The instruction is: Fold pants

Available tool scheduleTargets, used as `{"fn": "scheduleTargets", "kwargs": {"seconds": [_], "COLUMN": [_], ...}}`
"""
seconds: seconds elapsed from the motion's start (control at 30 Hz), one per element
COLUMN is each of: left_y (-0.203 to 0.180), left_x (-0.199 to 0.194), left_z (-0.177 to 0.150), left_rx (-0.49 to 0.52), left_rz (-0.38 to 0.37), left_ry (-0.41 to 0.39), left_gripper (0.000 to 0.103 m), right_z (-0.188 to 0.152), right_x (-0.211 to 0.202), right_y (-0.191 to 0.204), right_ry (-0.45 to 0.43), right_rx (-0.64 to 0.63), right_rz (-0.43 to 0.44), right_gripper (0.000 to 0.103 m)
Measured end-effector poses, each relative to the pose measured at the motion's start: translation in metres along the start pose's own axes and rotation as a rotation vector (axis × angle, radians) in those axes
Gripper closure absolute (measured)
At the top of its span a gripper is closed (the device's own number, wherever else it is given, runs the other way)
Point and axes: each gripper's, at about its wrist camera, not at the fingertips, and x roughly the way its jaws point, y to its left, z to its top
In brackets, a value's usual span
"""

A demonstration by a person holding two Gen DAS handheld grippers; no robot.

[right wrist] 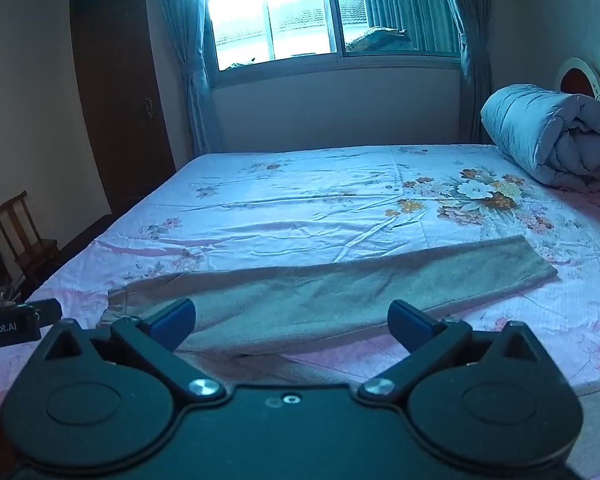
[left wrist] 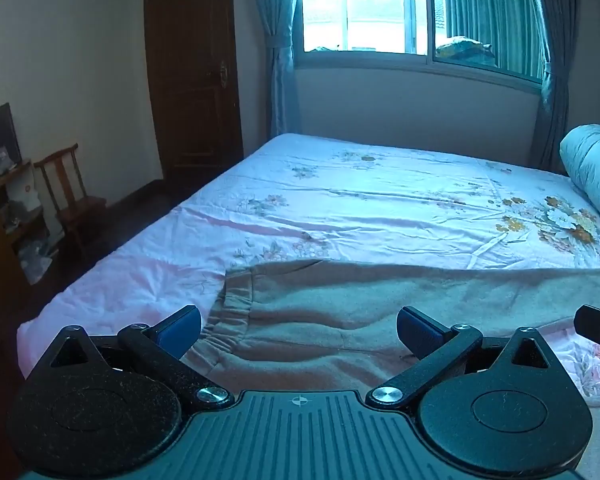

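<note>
I have both tools hanging over the near edge of the bed (right wrist: pixel 260 208), which is covered with a pink flowered sheet. The tan sweatpants (right wrist: pixel 340 288) lie flat across the near part of that sheet, spread sideways. Their elastic waistband (left wrist: pixel 224 320) is at the left end and the leg runs out to the right, ending in a hem (right wrist: pixel 536 264) just short of the big flower print.

My left gripper (left wrist: pixel 299 332) is spread wide with nothing between its blue pads (left wrist: pixel 180 330); it looks over the waistband end. My right gripper (right wrist: pixel 292 322) is likewise released and empty, tilted down toward the middle of the leg. Whether either set of tips touches the fabric, I cannot tell.

A rolled grey-blue quilt (right wrist: pixel 552 140) sits at the right end of the bed near the headboard (right wrist: pixel 580 80). Beyond the bed are a curtained window (right wrist: pixel 284 20), a dark wooden wardrobe (right wrist: pixel 116 92) and a wooden chair (left wrist: pixel 70 192) to the left.
</note>
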Motion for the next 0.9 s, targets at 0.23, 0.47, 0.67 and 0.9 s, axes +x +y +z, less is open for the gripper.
{"fn": "scheduleTargets", "kwargs": {"seconds": [0.23, 0.47, 0.67, 0.9], "left_y": [-0.001, 0.0, 0.005, 0.006], "left_x": [-0.007, -0.003, 0.003, 0.003], "left_z": [0.002, 0.002, -0.001, 0.0], "left_rx": [0.003, 0.004, 0.004, 0.001], "left_rz": [0.007, 0.008, 0.006, 0.009], "left_ry": [-0.019, -0.009, -0.005, -0.004], "left_gripper": [0.0, 0.0, 0.0, 0.0], "right_z": [0.0, -0.001, 0.0, -0.002], "right_x": [0.003, 0.006, 0.006, 0.009], "right_y": [0.001, -0.003, -0.007, -0.008], "right_ry": [0.013, 0.016, 0.018, 0.03], "right_rx": [-0.004, -0.004, 0.0, -0.004], "right_rz": [0.004, -0.015, -0.025, -0.051], "right_gripper": [0.006, 0.006, 0.006, 0.006]}}
